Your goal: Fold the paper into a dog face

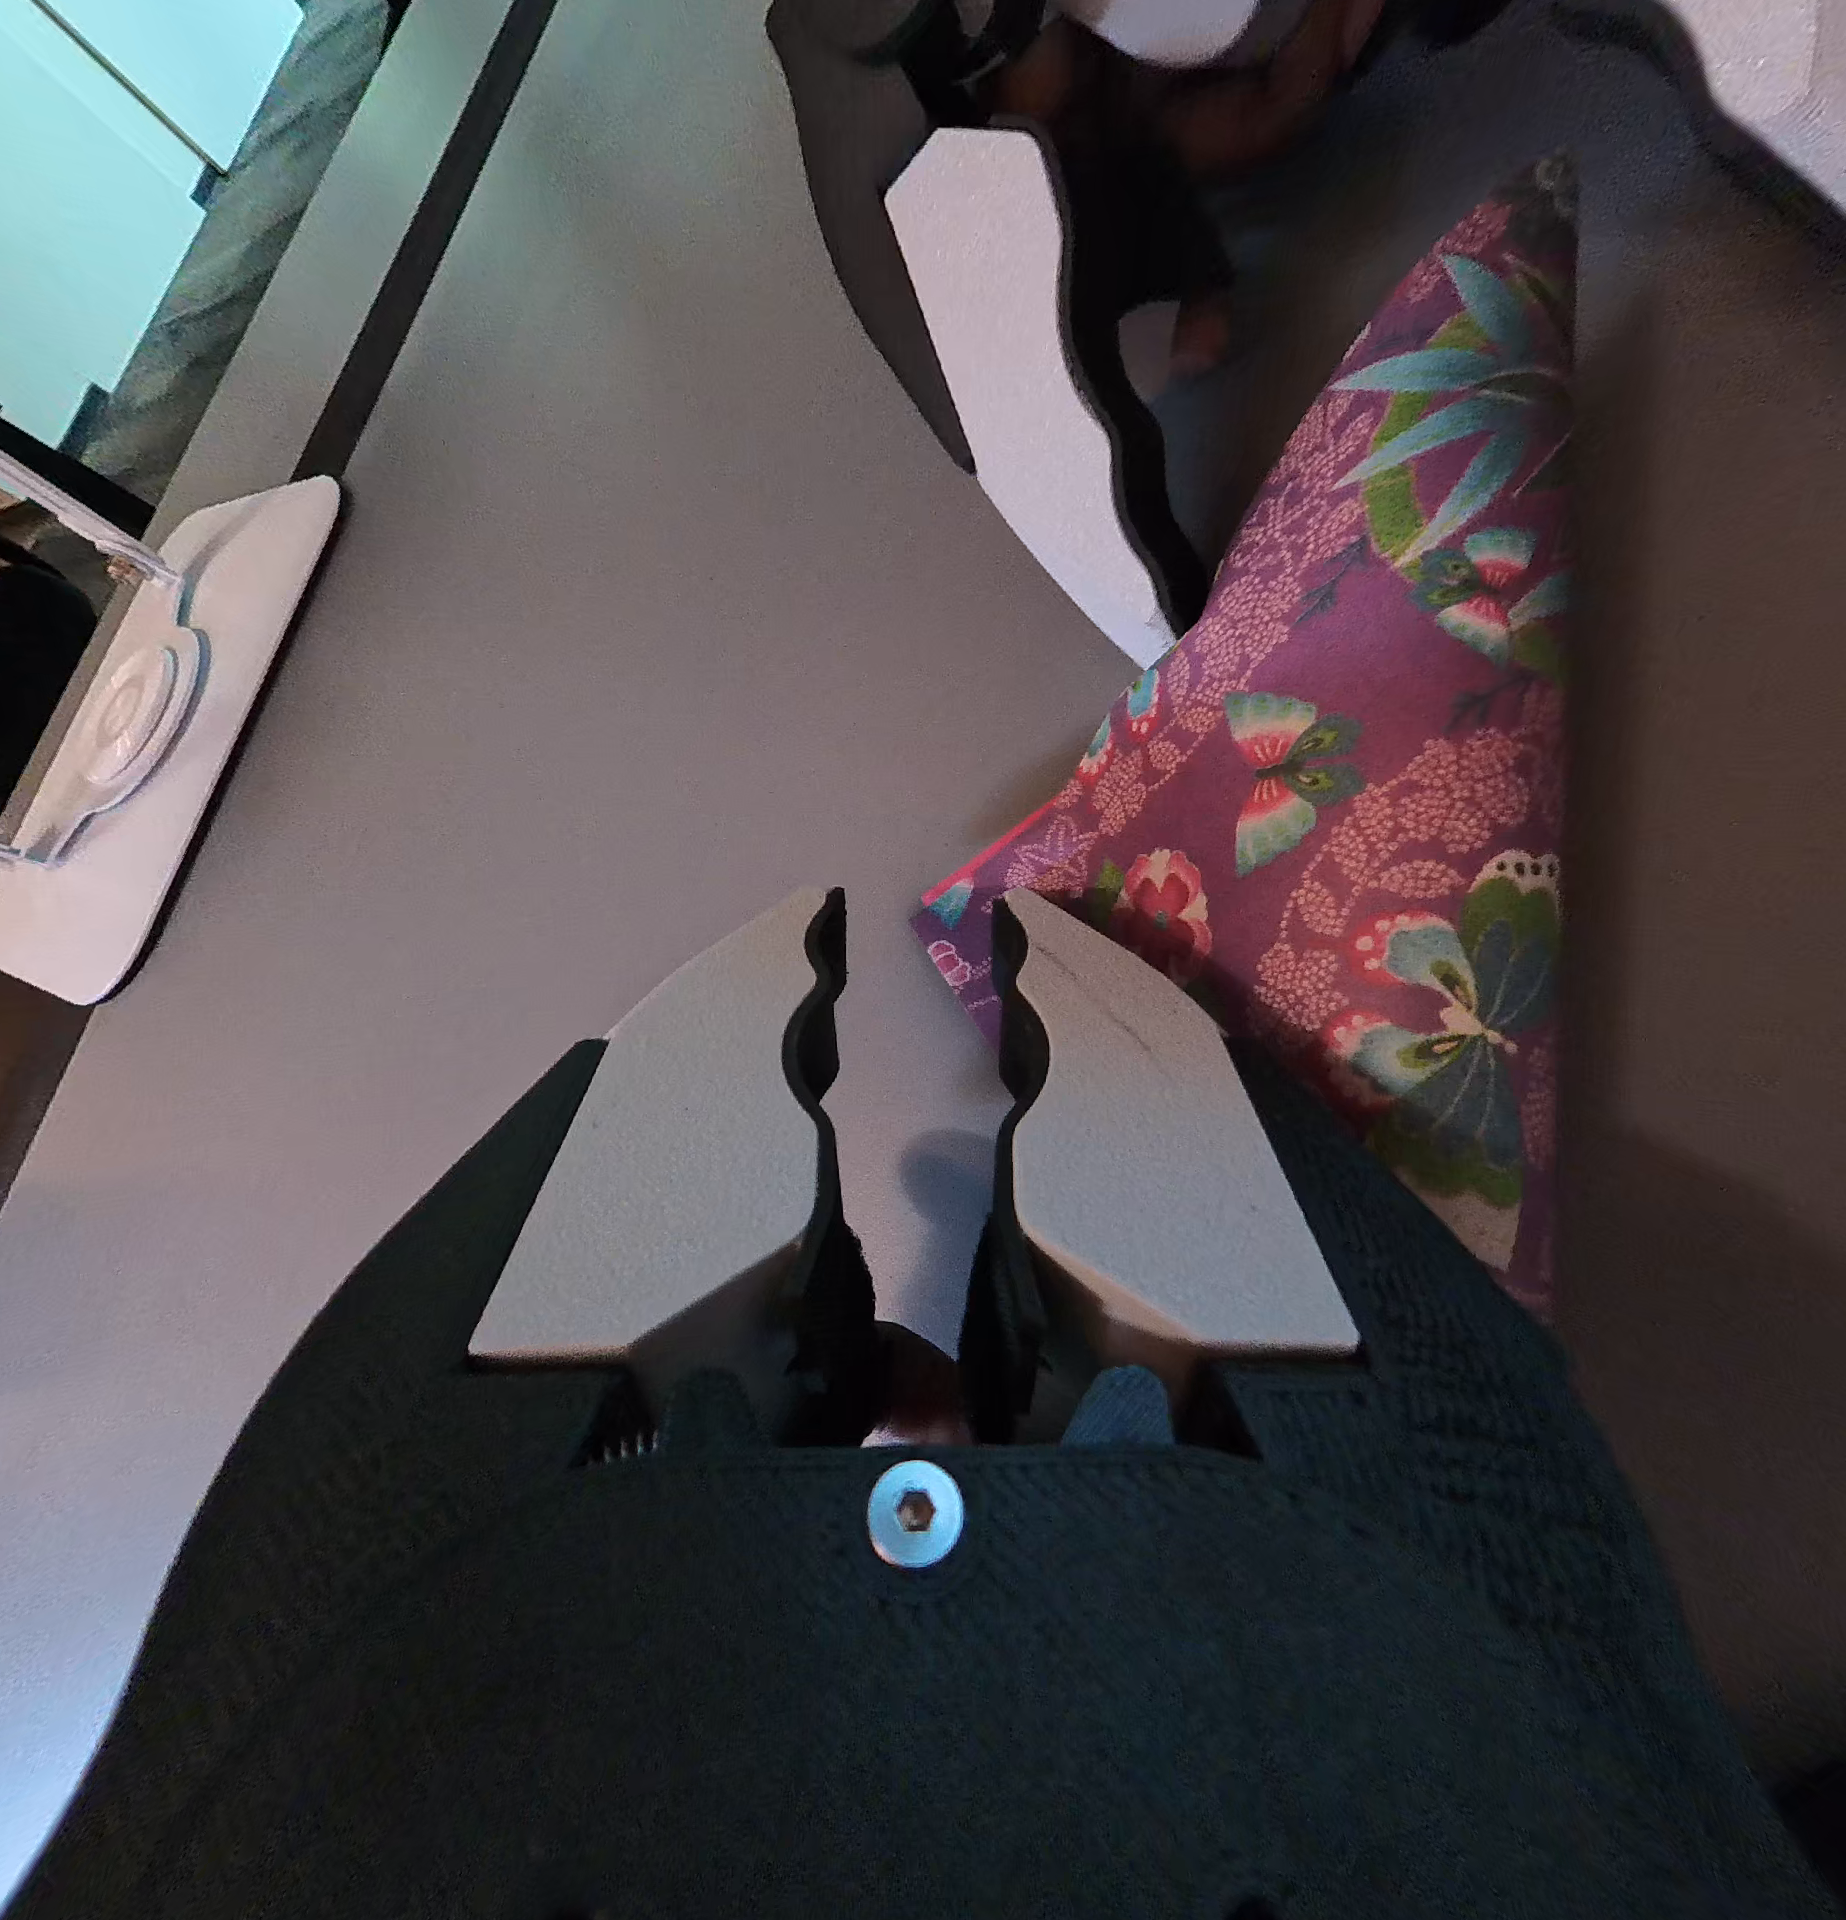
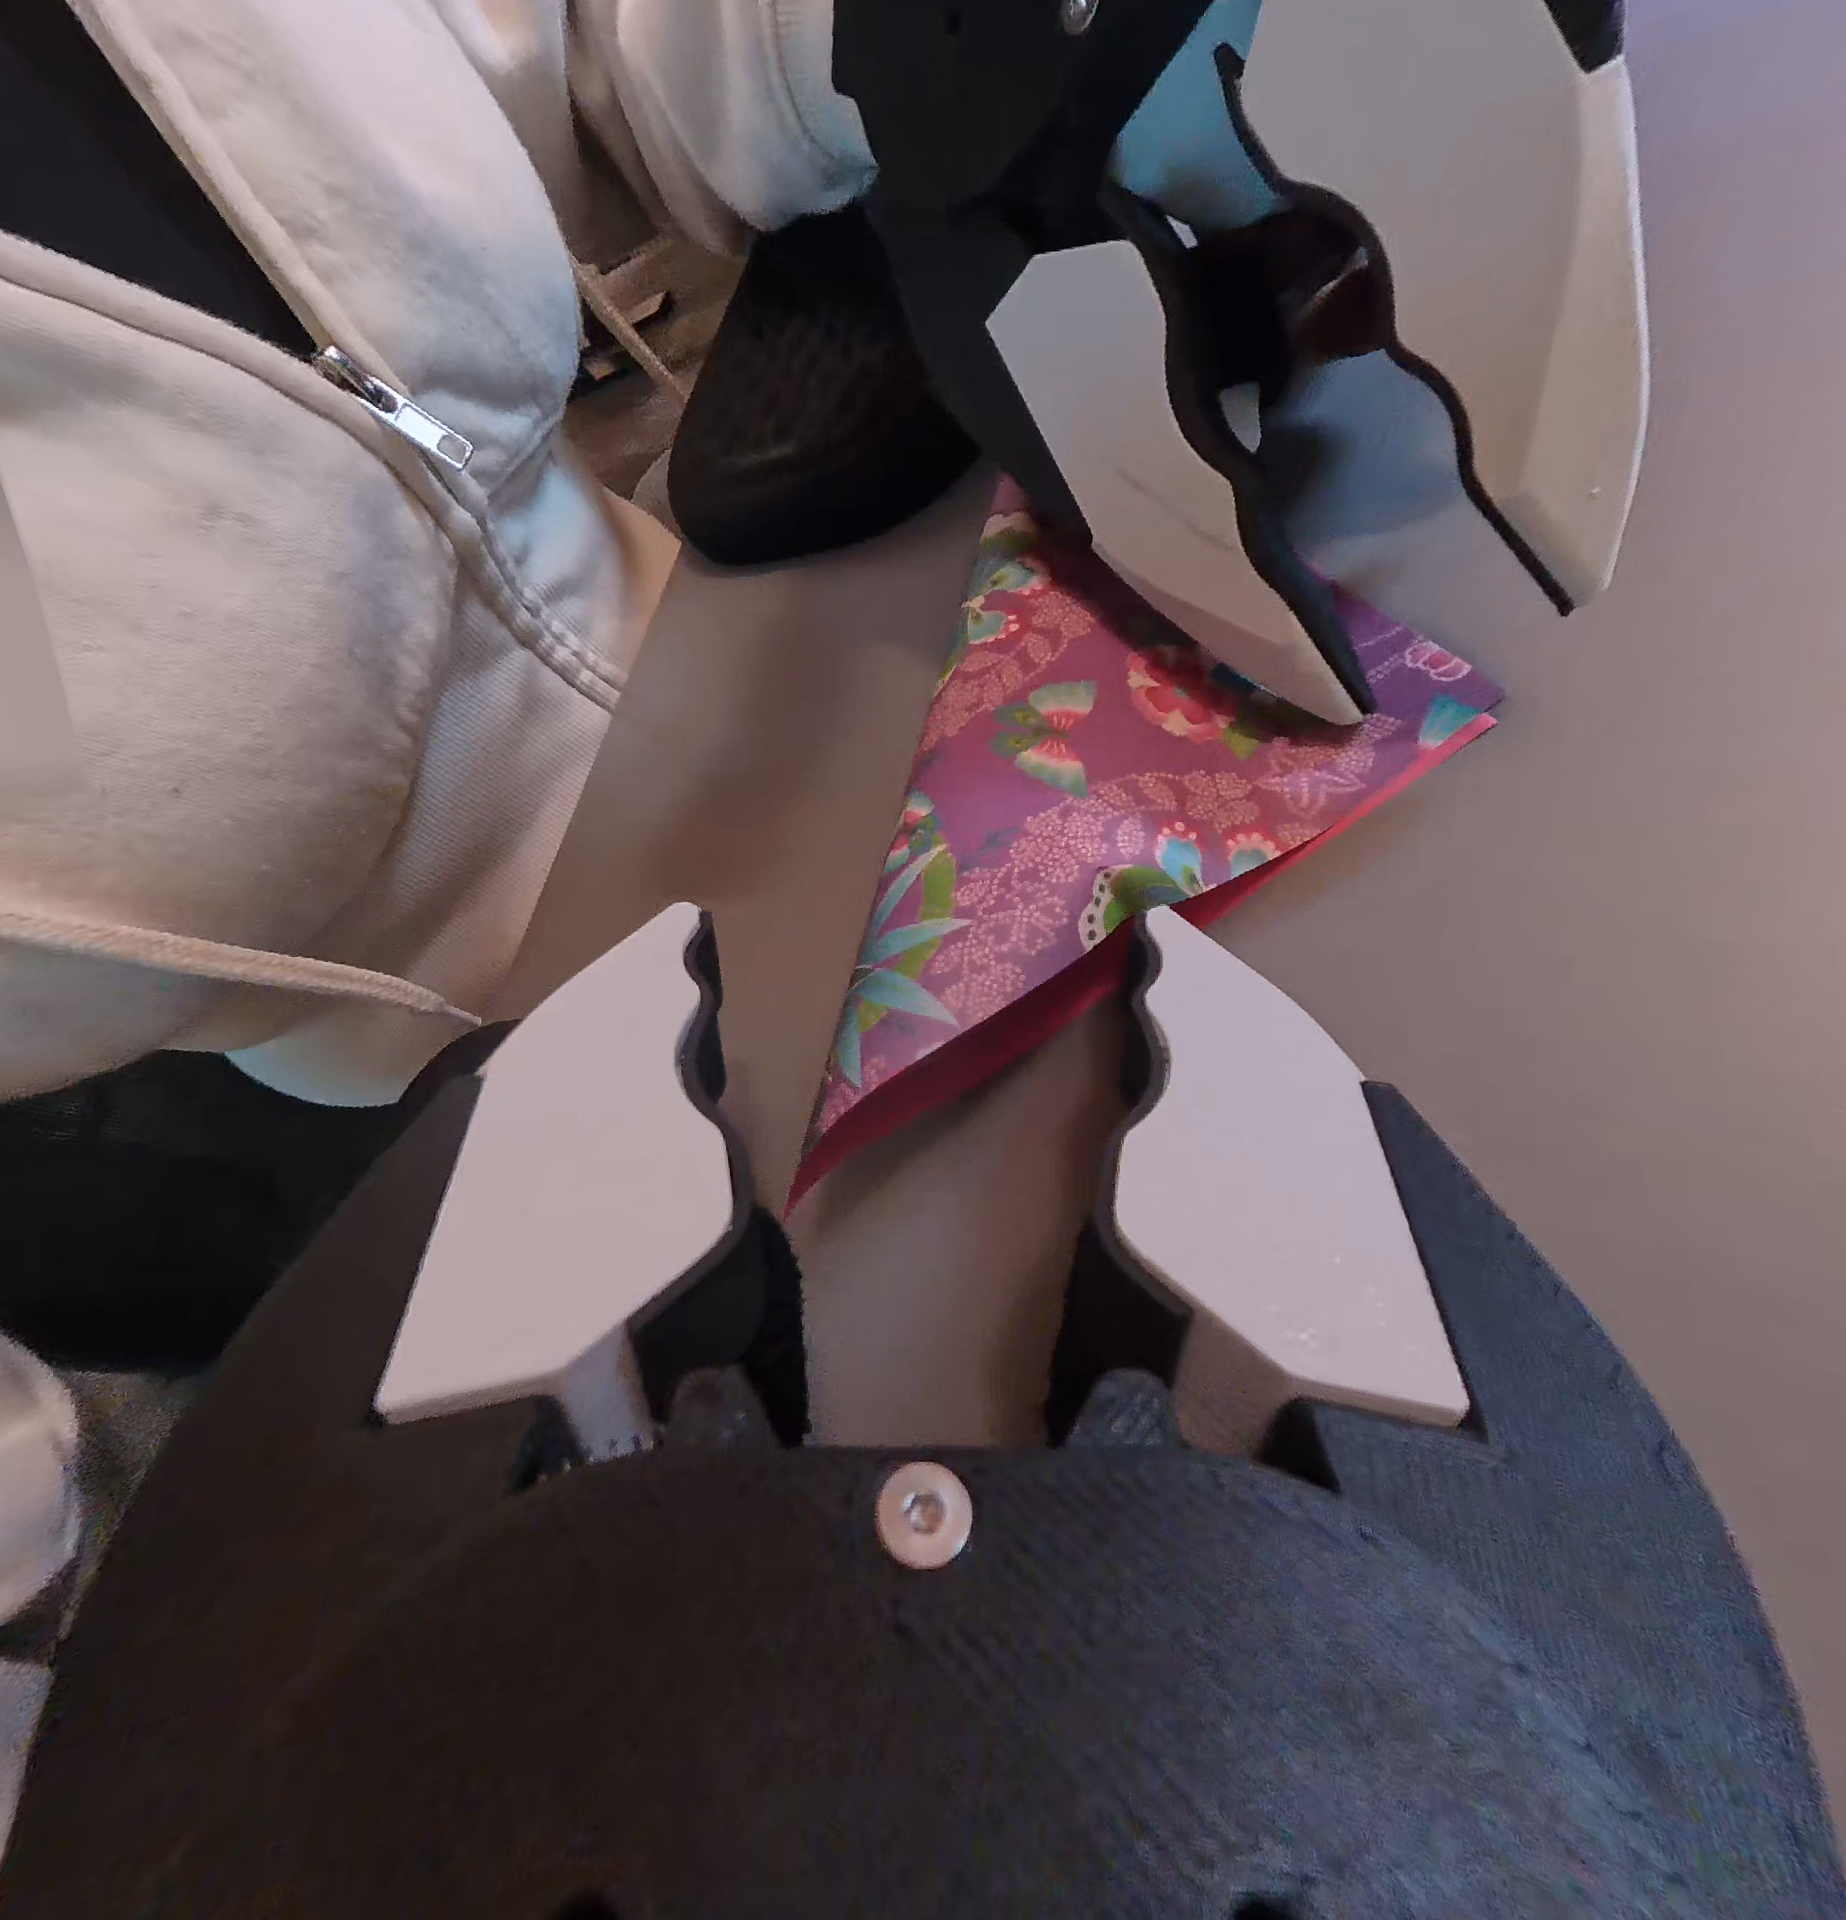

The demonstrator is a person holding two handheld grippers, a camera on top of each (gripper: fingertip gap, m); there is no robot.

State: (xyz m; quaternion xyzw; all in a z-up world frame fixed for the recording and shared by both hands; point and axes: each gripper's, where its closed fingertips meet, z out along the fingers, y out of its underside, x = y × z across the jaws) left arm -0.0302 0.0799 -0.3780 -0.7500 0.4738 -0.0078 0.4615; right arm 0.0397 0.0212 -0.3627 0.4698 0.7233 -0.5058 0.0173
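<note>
Plain grey surface. Floral origami paper already folded into triangle; ears, snout still undone. Left claw open, one tip pinning corner; right claw open, empty.

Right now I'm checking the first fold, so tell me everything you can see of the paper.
The paper is thin purple origami stock printed with butterflies, flowers and leaves, its underside pinkish-red. It is folded into a triangle and lies on the grey table, the two layers not quite aligned: a red edge shows along one side, which lifts slightly near the right gripper. One finger of the open left gripper presses down near its right-angle corner. The right gripper, also open, has one fingertip at the lifted edge.
</note>
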